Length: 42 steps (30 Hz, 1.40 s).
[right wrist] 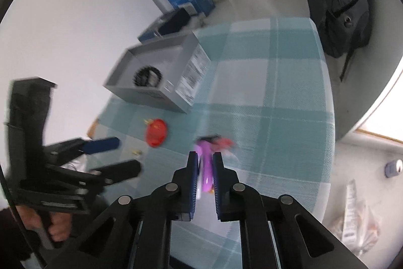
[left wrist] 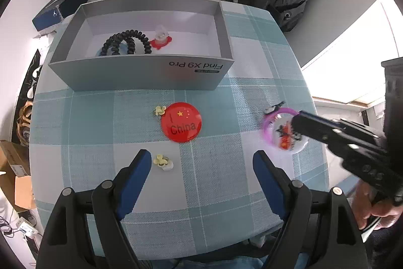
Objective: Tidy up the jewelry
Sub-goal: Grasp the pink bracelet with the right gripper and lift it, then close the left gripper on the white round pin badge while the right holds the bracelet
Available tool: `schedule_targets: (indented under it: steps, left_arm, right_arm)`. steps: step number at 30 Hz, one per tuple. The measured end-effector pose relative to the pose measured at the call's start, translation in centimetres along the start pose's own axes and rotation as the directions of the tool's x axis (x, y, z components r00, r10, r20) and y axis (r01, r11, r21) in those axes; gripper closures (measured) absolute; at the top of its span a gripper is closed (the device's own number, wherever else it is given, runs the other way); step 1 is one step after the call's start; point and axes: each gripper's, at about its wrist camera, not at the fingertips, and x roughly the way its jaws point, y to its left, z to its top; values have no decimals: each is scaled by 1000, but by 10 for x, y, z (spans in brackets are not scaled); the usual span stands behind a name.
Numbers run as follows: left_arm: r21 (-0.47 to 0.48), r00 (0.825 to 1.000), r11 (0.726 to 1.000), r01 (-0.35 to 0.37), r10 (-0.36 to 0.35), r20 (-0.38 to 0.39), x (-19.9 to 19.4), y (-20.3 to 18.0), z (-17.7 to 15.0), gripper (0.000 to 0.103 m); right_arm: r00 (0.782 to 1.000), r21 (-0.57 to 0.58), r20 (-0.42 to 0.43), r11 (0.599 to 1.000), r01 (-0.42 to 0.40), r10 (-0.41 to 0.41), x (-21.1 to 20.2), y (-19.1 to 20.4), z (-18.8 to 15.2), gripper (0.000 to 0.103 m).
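Your right claw (right wrist: 204, 168) is clamped on the purple bracelet (right wrist: 205, 163). The grey box (left wrist: 141, 72) lies ahead-left. Your left claw (left wrist: 201, 163) hangs spread wide, holding nothing.

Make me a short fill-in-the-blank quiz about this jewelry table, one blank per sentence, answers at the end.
1. The right gripper is shut on the ____ bracelet.
2. The black spiral hair tie lies inside the grey ____.
3. The left gripper hangs ____ above the checked tablecloth.
4. The round badge reading China is ____ in color.

Answers: purple; box; open; red
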Motion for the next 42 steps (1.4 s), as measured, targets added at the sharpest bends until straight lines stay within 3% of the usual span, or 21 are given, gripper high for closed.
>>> schedule_targets:
  steps: [4,9,13,18,23,27,31,35,38,42]
  left_arm:
    - [-17,1000,1000,8,-8,-8,2,2,0,23]
    - [-36,999,999,30,-31,-16,4,6,0,23]
    - [-35,999,998,43,-43,-15,3,6,1,23]
    - [-47,999,998,42,-43,-28,6,11,0,23]
    - [-50,998,998,46,-49,-47,10,13,0,24]
    - [-17,998,999,44,-45,-46,13,8,-4,24]
    - [39,995,997,71,-68,-69,16,0,-11,23]
    - [138,998,990,20,-10,-70,24,-18,-20,23]
    - [180,997,983,34,-20,-81,31,-31,-22,24]
    - [258,999,965,-37,45,-25,35,-50,-21,24]
  right_arm:
    - [996,41,37,996,-80,78,-10,1,3,93]
    - [972,169,3,958,-230,233,3,-9,0,93]
    - [959,261,-40,929,-260,280,19,-15,-5,89]
    - [950,347,-45,897,-275,308,26,-29,-7,89]
    - [949,324,-38,902,-284,312,24,-23,-7,91]
    - [965,287,-40,928,-238,260,22,-19,-6,96]
    - [966,285,-6,926,-247,259,12,-23,-3,96]
    - [962,274,69,922,-274,265,-8,-23,6,96]
    - [956,260,116,920,-292,270,-22,-22,12,96]
    - [950,250,160,920,-301,267,-35,-23,15,96]
